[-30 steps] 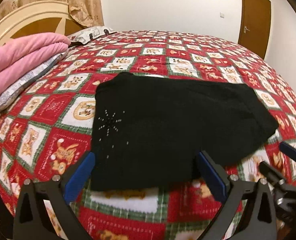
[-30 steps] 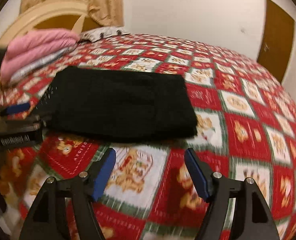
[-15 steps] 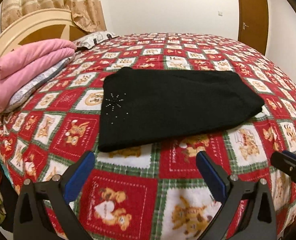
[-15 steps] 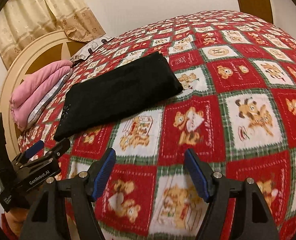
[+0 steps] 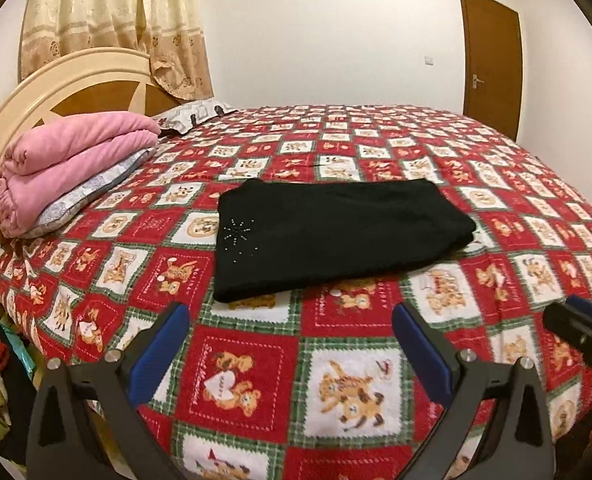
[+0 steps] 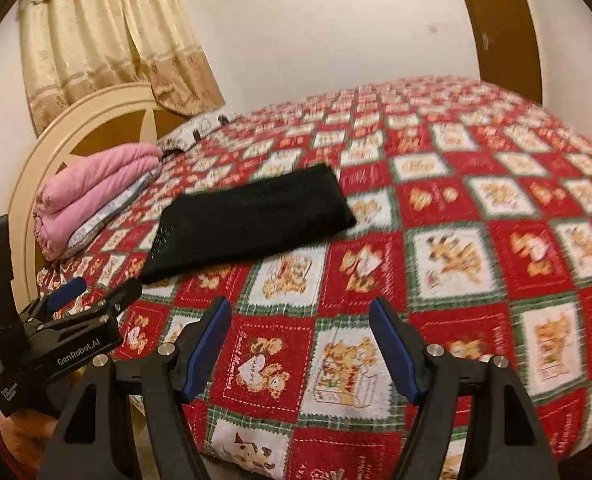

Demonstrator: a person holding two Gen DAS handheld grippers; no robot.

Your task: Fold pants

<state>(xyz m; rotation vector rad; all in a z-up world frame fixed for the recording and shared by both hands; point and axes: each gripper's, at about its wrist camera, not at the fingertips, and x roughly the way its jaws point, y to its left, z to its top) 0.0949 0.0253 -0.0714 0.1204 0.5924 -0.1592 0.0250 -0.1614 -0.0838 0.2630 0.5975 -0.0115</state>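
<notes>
The black pants (image 5: pixel 336 232) lie folded in a flat rectangle on the red patterned bedspread (image 5: pixel 256 368), with a small beaded star near their left end. They also show in the right wrist view (image 6: pixel 252 220). My left gripper (image 5: pixel 290 320) is open and empty, held above the bedspread well short of the pants. My right gripper (image 6: pixel 300 310) is open and empty, also back from the pants. The left gripper shows at the lower left of the right wrist view (image 6: pixel 92 300), and part of the right gripper shows at the right edge of the left wrist view (image 5: pixel 580 324).
A folded pink blanket (image 5: pixel 72 160) rests on a grey pillow by the cream headboard (image 5: pixel 36 96) at the left. Curtains (image 5: pixel 116 20) hang behind it. A brown door (image 5: pixel 490 64) stands at the far right. The bed's near edge is just below the grippers.
Both grippers have pulled back and up from the pants, which now lie farther away. The pants stay folded and still. Both grippers stayed open.
</notes>
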